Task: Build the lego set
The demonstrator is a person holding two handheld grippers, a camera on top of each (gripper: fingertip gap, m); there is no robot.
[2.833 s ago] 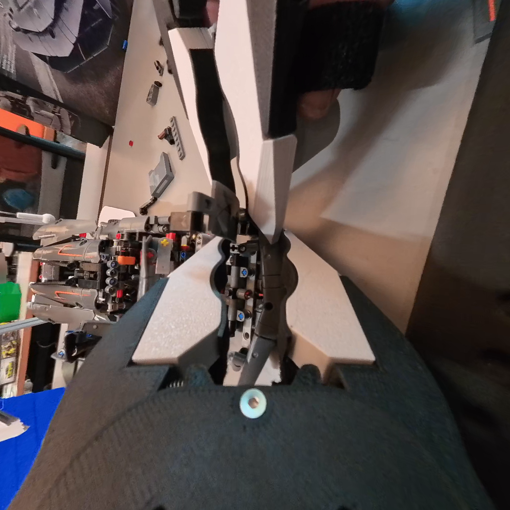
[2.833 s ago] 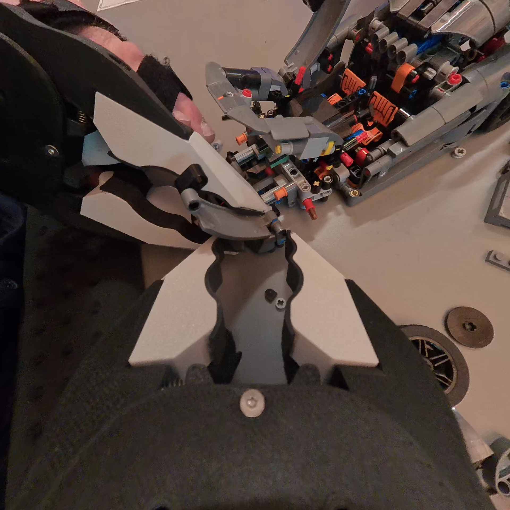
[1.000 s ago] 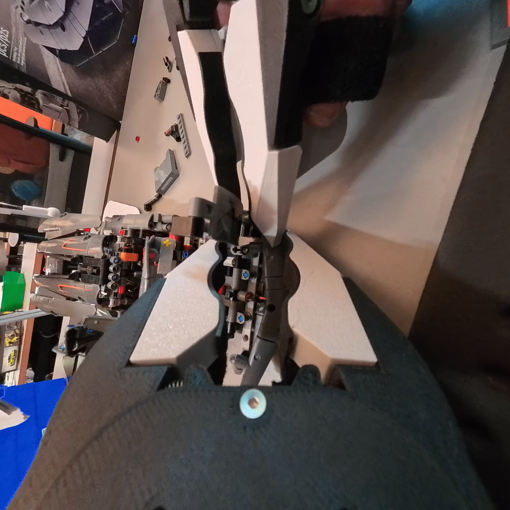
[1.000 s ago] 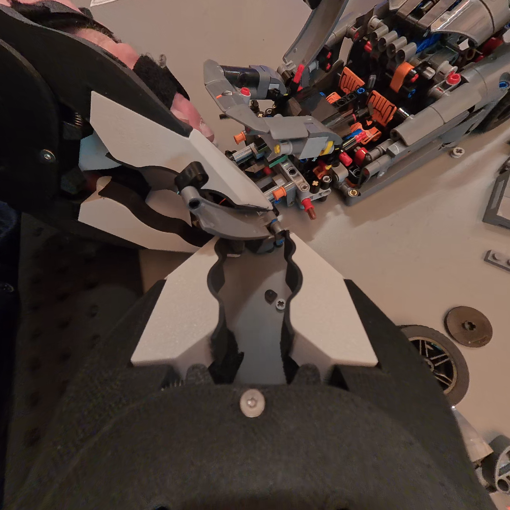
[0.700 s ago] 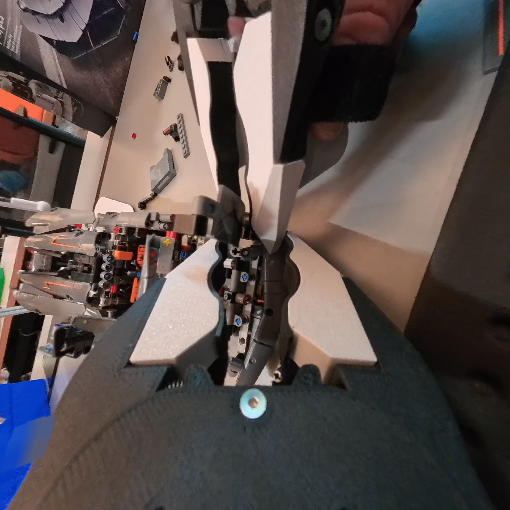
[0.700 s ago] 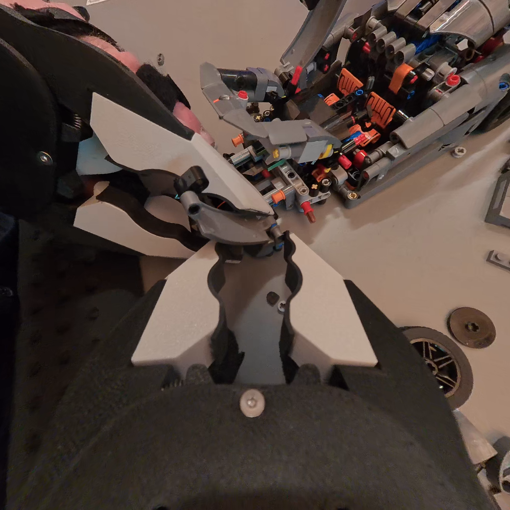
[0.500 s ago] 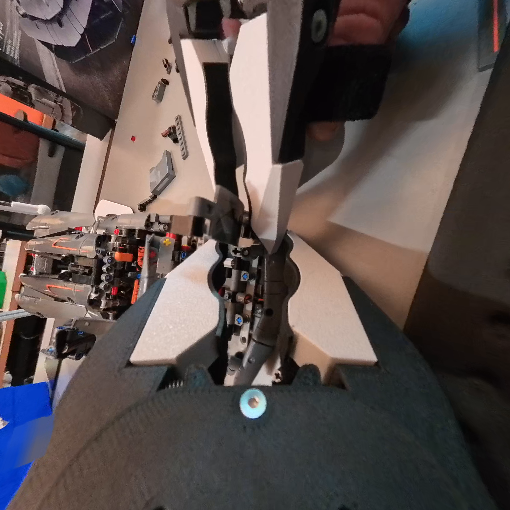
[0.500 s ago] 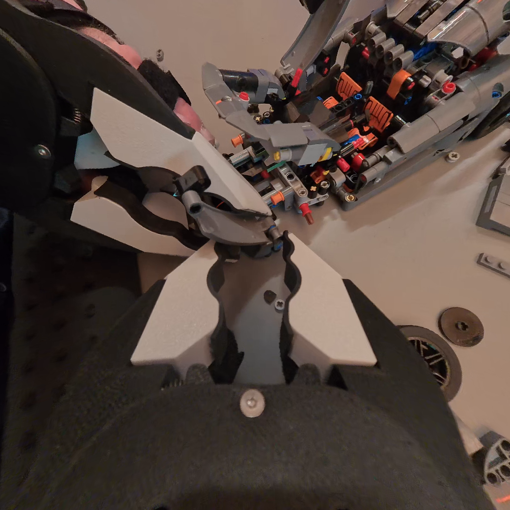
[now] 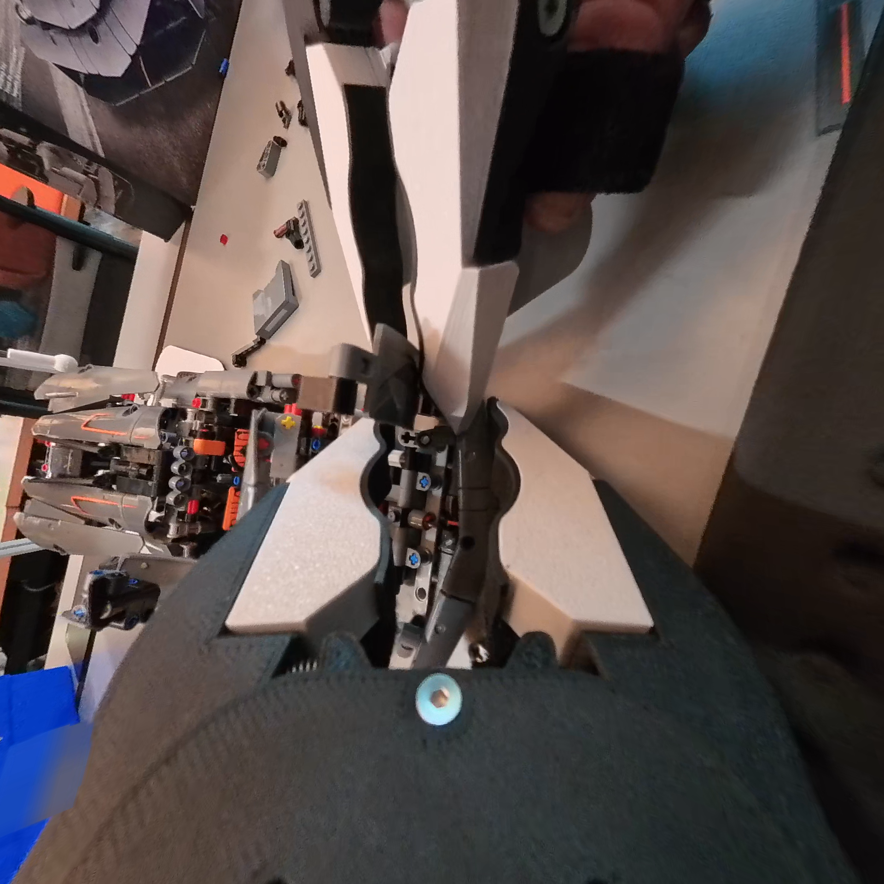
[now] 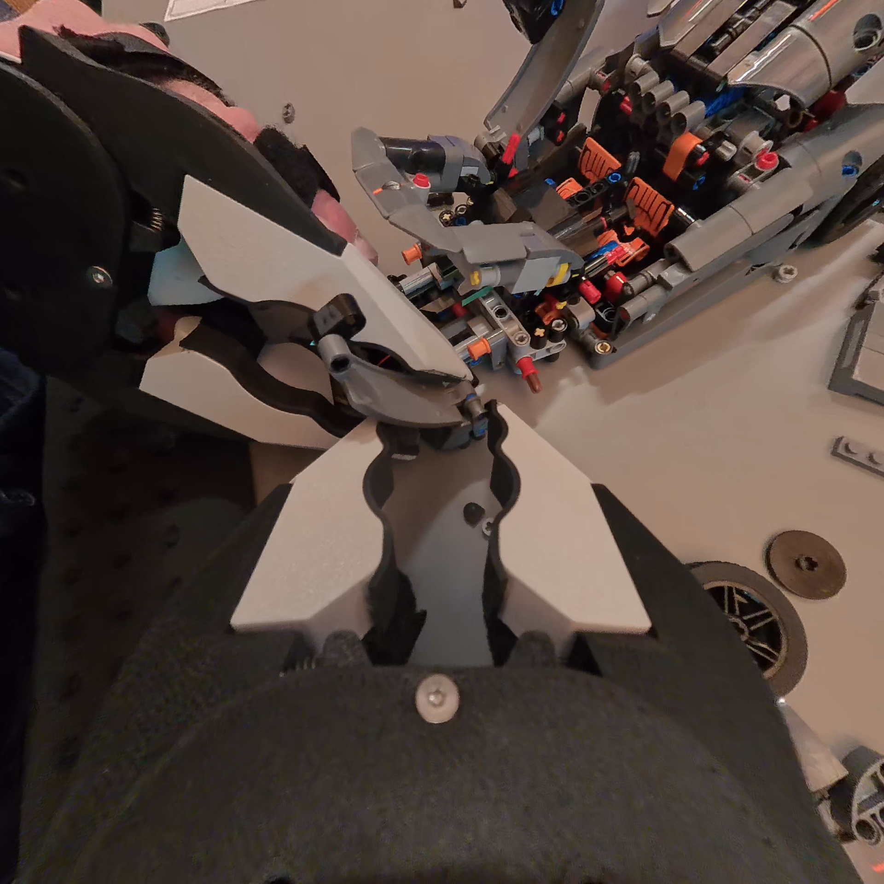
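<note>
Left gripper (image 9: 433, 425): black textured printed body, white angular fingers, black wavy pads, one silver screw. Right gripper (image 10: 437, 421): identical build. Hands wear black straps.

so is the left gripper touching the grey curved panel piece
Touching. In the right wrist view the left gripper has its fingers closed around the grey curved panel piece, with the upper finger lying directly on it.

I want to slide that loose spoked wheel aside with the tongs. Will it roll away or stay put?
The spoked wheel lies flat on its side on the table, so a push should probably slide it, not roll it. Its tyre looks like rubber, so it may drag or pivot. If tipped onto its tread, it would likely roll.
</note>
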